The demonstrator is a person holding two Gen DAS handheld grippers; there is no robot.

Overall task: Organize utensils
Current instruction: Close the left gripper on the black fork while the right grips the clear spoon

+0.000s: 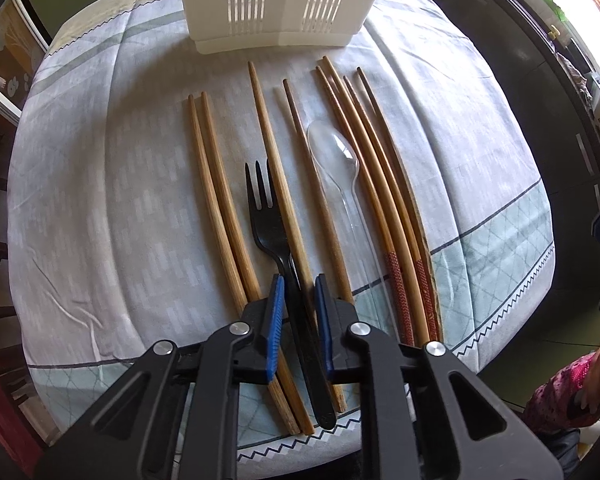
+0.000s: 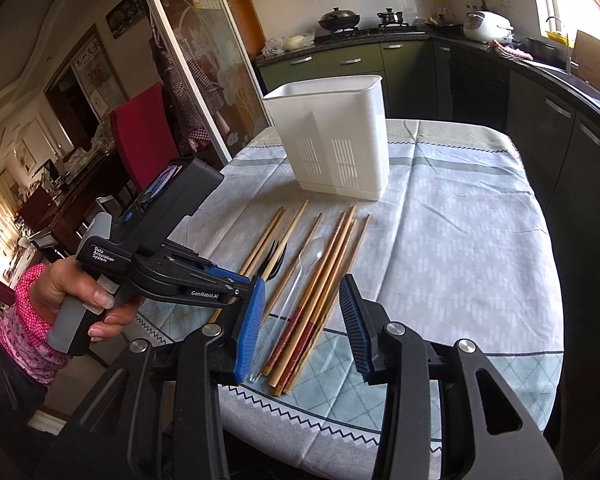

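Observation:
Several wooden chopsticks (image 1: pixel 220 200), a black plastic fork (image 1: pixel 266 216) and a clear plastic spoon (image 1: pixel 336 156) lie side by side on the tablecloth. A white slotted utensil holder (image 1: pixel 276 4) stands upright behind them. My left gripper (image 1: pixel 298 284) is low over the fork's handle, its blue pads on either side with a gap, not closed on it. In the right wrist view my right gripper (image 2: pixel 304 292) is open and empty, held above the near ends of the chopsticks (image 2: pixel 320 280) and spoon (image 2: pixel 306 264). The holder (image 2: pixel 332 136) and fork (image 2: pixel 274 260) show there too.
The table (image 2: pixel 460 240) has a pale blue-grey patterned cloth and rounded edges. A red chair (image 2: pixel 144 136) stands at its left. Dark kitchen cabinets (image 2: pixel 540 120) run along the right and back. The person's hand holds the left gripper's handle (image 2: pixel 80 300).

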